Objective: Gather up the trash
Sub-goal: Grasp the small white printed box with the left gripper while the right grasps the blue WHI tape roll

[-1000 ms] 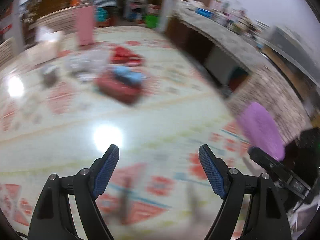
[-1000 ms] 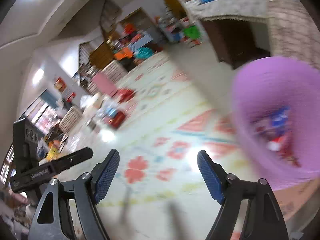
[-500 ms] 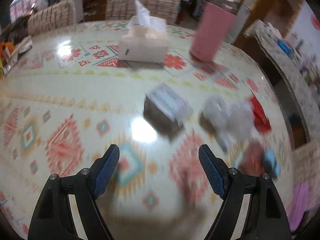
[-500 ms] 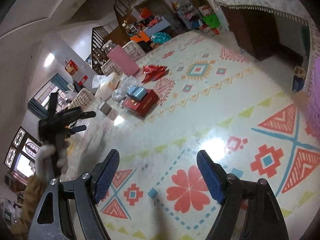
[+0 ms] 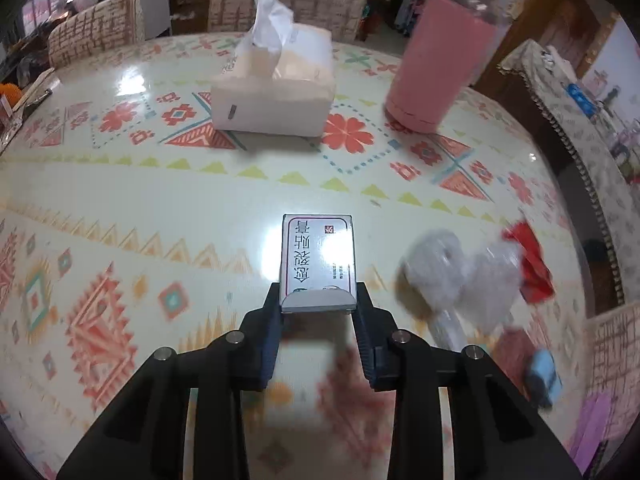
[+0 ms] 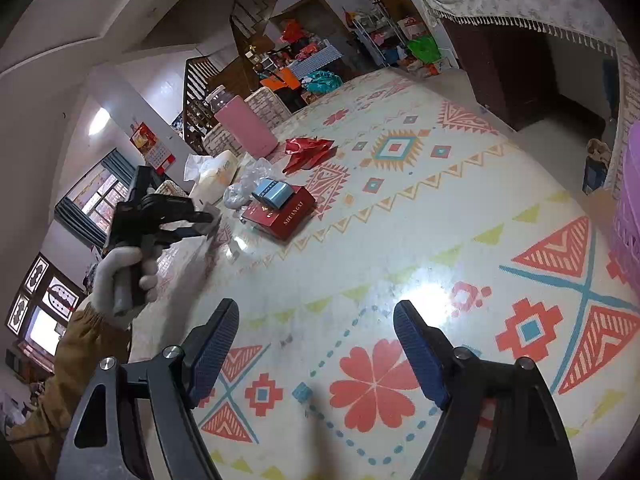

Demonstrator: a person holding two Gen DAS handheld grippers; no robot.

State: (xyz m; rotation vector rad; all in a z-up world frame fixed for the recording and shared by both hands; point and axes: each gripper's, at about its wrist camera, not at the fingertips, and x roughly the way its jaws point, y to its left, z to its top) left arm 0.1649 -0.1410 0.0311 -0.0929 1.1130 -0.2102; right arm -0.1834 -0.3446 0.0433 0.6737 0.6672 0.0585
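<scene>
Gripping one small printed box point(image 5: 318, 260), the left gripper point(image 5: 318, 312) is clamped; the right gripper point(image 6: 316, 356) stands spread over one patterned table point(image 6: 400, 240).

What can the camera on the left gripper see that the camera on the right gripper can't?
Only the left wrist view shows the printed top of the small white box, clamped between the left gripper fingers. Only the right wrist view shows the open, empty right gripper, the gloved left hand, the red box clearly, and the purple basket. Both show the tissue box, pink canister, red wrapper and patterned table.
</scene>
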